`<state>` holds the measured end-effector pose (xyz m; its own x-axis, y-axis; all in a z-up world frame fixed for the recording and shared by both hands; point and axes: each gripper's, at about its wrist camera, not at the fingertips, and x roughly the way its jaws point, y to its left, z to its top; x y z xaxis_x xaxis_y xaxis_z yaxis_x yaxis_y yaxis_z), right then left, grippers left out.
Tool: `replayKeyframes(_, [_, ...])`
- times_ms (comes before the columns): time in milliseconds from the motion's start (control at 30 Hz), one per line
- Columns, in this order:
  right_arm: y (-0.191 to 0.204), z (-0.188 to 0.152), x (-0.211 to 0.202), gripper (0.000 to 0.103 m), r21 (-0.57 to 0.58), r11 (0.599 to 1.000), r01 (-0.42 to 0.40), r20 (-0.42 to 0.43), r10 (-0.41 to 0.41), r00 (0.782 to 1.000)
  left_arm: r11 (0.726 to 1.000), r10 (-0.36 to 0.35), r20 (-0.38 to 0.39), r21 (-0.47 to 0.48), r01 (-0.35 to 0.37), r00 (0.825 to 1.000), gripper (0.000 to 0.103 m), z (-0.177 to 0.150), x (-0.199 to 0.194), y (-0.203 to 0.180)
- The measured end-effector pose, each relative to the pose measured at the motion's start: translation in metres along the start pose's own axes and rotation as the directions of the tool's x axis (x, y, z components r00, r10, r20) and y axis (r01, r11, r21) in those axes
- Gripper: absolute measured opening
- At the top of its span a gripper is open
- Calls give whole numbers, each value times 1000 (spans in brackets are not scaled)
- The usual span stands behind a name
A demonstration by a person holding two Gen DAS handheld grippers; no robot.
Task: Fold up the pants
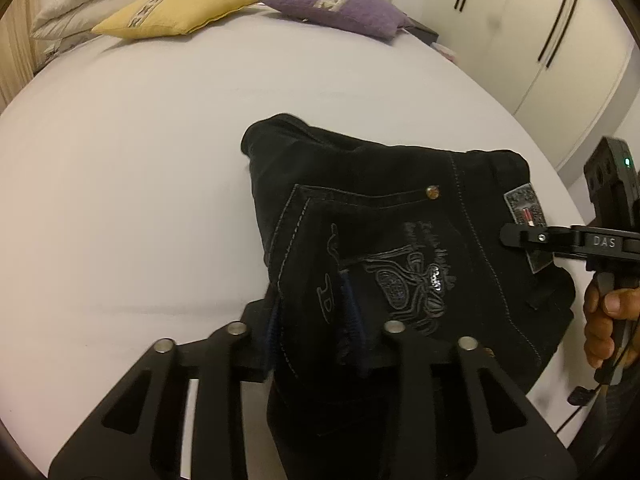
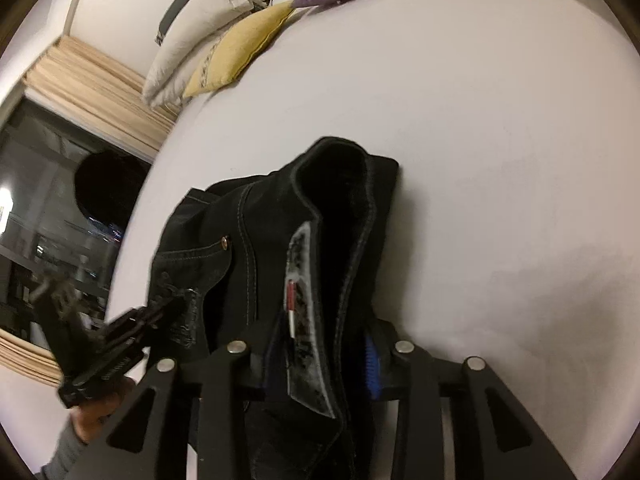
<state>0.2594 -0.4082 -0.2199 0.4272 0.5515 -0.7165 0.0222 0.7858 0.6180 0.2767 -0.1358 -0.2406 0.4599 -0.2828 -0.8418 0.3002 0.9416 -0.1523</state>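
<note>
The black pants lie folded into a compact bundle on the white bed, near its front edge, back pocket and waistband patch facing up. That tidy stack suggests the folding is almost done, and both tools sit at the near edge because that is where the last fold would have been laid down.

The left gripper reaches over the pocket side of the bundle. Its fingers straddle a ridge of denim; they stand partly apart, and I cannot tell whether the blue pads press the cloth or merely flank it.

The right gripper sits at the waistband end, where the band stands up in an open loop. Its fingers are likewise part-way open with the patch and waistband edge between them; the right-hand pad shows a sliver of blue clear of the cloth, so the hold looks loose at best.

Yellow and purple cushions rest well apart at the headboard.
</note>
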Motion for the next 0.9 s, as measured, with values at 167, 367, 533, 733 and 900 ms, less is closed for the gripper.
replayKeyframes(167, [-4,-20,-34,62,35,999,21,75,-24,997,999,14,23,-45,-13,1000,49,-4,-18,14])
replayKeyframes(367, [10,-57,-102,68,15,992,129,194,-130,972,994,107,167,-33,-103,980,102,-33,-92,8])
replayKeyframes(533, [60,-107,-173,81,-67,964,256,403,-209,891,975,213,357,-22,-220,910,103,-65,-183,-26])
replayKeyframes(733, [148,-173,-258,103,-177,879,442,721,-190,667,916,339,601,-36,-400,724,103,-108,-302,-85])
replayKeyframes(900, [210,-213,-311,103,-224,810,542,856,-103,507,934,306,676,-77,-349,670,103,-136,-378,-111])
